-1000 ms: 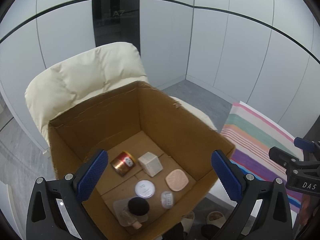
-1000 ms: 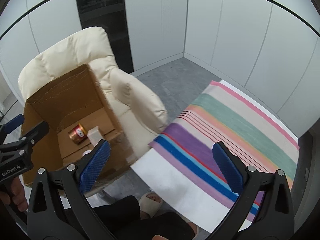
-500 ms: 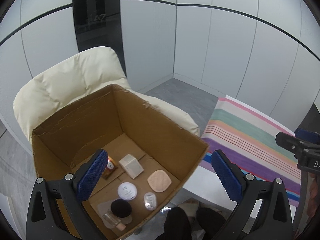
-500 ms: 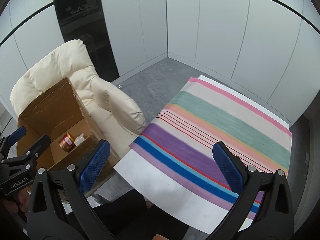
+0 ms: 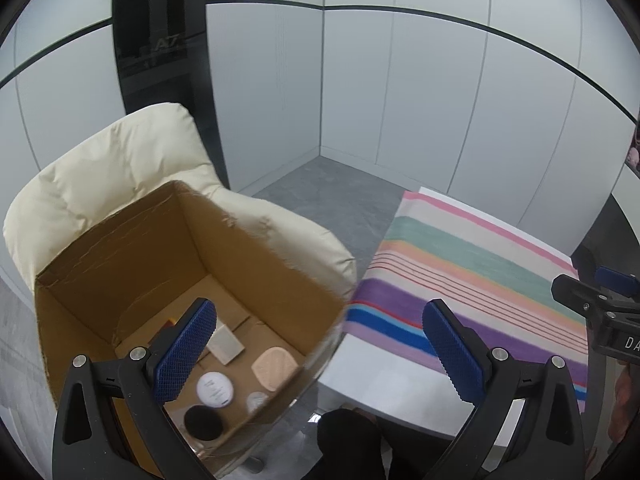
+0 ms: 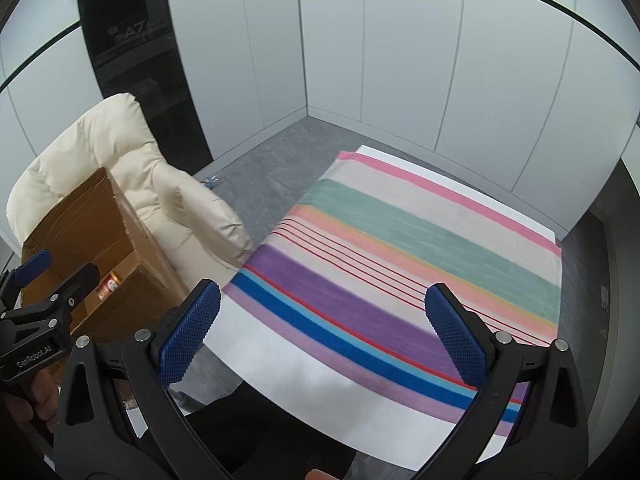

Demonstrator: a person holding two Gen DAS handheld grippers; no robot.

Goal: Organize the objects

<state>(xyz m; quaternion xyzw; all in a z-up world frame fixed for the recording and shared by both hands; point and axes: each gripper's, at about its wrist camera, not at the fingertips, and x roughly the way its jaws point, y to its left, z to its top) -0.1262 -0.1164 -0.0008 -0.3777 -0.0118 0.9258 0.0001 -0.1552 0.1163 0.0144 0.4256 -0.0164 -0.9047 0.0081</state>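
Observation:
An open cardboard box (image 5: pixel 120 256) stands on a cream armchair (image 5: pixel 120 172). On its floor lie a white carton (image 5: pixel 226 346), a peach compact (image 5: pixel 274 368), a white round jar (image 5: pixel 215 389), a small clear jar (image 5: pixel 257 400) and a black round cap (image 5: pixel 203 422). A copper can (image 6: pixel 109 286) shows in the right wrist view; my left finger hides most of it in the left wrist view. My left gripper (image 5: pixel 318 320) hangs open and empty above the box's right edge. My right gripper (image 6: pixel 322 300) is open and empty over the striped cloth (image 6: pixel 400 248).
The striped cloth covers a white table (image 6: pixel 300 368) to the right of the armchair. Grey floor (image 6: pixel 272 168) and white wall panels lie behind. A person's dark trousers (image 5: pixel 348 432) fill the bottom edge, between chair and table.
Both views have swung right and pulled back from the box. The box has slid left and lower, and more of the striped table shows. Both grippers stay open.

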